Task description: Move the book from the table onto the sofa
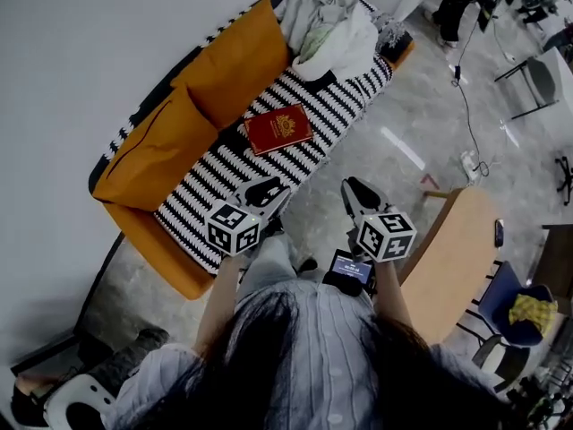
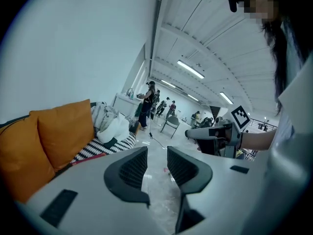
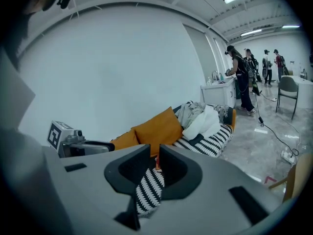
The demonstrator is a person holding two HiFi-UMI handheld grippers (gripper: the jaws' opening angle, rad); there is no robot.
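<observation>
Striped sofa (image 1: 204, 200) with the red book (image 1: 278, 129) lying on it.
The sofa stands along the far wall, with two orange cushions (image 1: 235, 61) at its back and heaped clothes (image 1: 331, 25) at its far right end. A wooden table (image 1: 457, 258) stands near right. The book lies flat mid-seat. The left gripper (image 1: 264, 192) and right gripper (image 1: 358, 192) are both off the sofa's near edge, jaws parted, grasping nothing.

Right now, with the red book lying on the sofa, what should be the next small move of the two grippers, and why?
Probably just draw both grippers back toward the body; the carrying seems done. The red book lies flat on the striped seat of the sofa, clear of both grippers. The left gripper and the right gripper each have their jaws apart with nothing between them.
</observation>
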